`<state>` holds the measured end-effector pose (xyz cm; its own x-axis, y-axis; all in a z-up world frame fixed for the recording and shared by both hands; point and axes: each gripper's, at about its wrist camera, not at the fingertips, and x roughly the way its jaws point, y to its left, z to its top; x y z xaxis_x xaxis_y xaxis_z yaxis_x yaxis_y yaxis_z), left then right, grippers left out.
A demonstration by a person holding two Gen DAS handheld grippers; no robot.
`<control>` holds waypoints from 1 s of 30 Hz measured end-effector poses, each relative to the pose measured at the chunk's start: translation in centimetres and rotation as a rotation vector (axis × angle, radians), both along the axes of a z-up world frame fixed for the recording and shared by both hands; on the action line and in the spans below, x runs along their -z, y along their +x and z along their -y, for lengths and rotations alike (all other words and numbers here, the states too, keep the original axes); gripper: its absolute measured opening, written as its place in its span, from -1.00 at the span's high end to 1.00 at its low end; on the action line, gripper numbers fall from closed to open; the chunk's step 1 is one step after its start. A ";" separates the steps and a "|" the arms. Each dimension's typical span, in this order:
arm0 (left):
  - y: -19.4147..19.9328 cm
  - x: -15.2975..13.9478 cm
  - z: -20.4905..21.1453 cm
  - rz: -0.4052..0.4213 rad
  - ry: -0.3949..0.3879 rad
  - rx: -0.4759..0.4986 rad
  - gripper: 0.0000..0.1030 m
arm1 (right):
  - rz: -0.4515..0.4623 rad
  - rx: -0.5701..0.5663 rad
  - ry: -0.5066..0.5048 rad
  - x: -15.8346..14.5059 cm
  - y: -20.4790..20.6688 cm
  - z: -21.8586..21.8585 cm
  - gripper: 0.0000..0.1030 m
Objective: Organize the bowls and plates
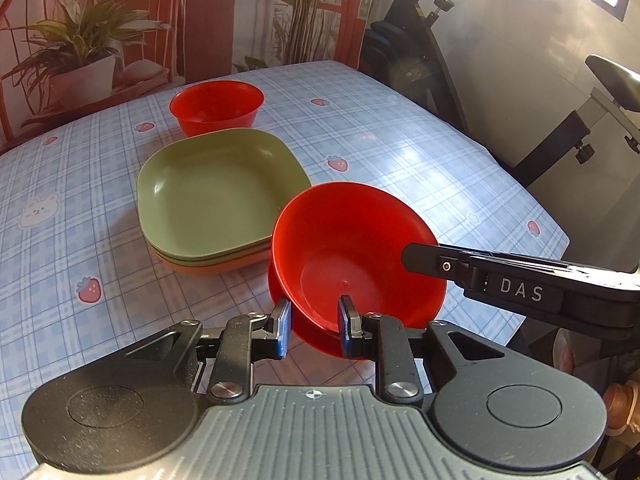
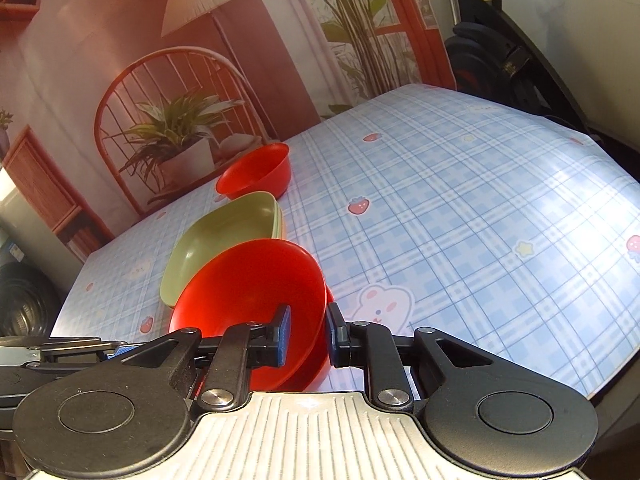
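Note:
A red bowl (image 1: 352,252) (image 2: 248,300) sits tilted inside a second red bowl (image 1: 316,342) (image 2: 320,368) near the table's front edge. My left gripper (image 1: 315,318) is shut on its near rim, one pad outside the wall and one inside. My right gripper (image 2: 308,330) straddles the bowl's right wall with its jaws slack, so it is open; its finger (image 1: 416,258) reaches in over the rim. Behind the bowls is a stack of square plates (image 1: 216,196) (image 2: 224,240), green on top and orange at the bottom. A third red bowl (image 1: 216,106) (image 2: 256,176) stands upright farther back.
The table (image 1: 400,152) (image 2: 460,208) has a blue checked cloth with strawberry prints. A printed backdrop hangs along its far edge. An exercise bike (image 1: 560,128) stands off the right side. The cloth to the right of the dishes is bare.

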<state>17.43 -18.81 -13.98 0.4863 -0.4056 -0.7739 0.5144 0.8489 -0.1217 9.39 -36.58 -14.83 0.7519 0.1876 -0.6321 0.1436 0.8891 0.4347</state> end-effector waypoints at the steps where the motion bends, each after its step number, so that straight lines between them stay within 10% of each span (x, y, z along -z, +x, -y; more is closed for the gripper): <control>1: 0.1 0.0 0.0 -0.003 0.000 0.000 0.52 | -0.001 0.002 -0.003 0.0 0.0 0.0 0.63; 15: 0.9 -1.2 -2.5 -0.002 -0.078 -0.090 0.26 | 0.050 0.039 -0.029 -1.3 0.2 0.3 0.60; 30: 6.3 -8.3 -11.2 0.225 -0.015 -0.262 0.26 | 0.183 0.017 -0.046 -6.0 5.5 -0.2 0.58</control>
<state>23.74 -7.65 -5.69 0.7331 -0.2548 -0.6305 0.2943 0.9547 -0.0435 14.88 -36.41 -8.83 0.8576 0.1483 -0.4924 0.0810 0.9066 0.4142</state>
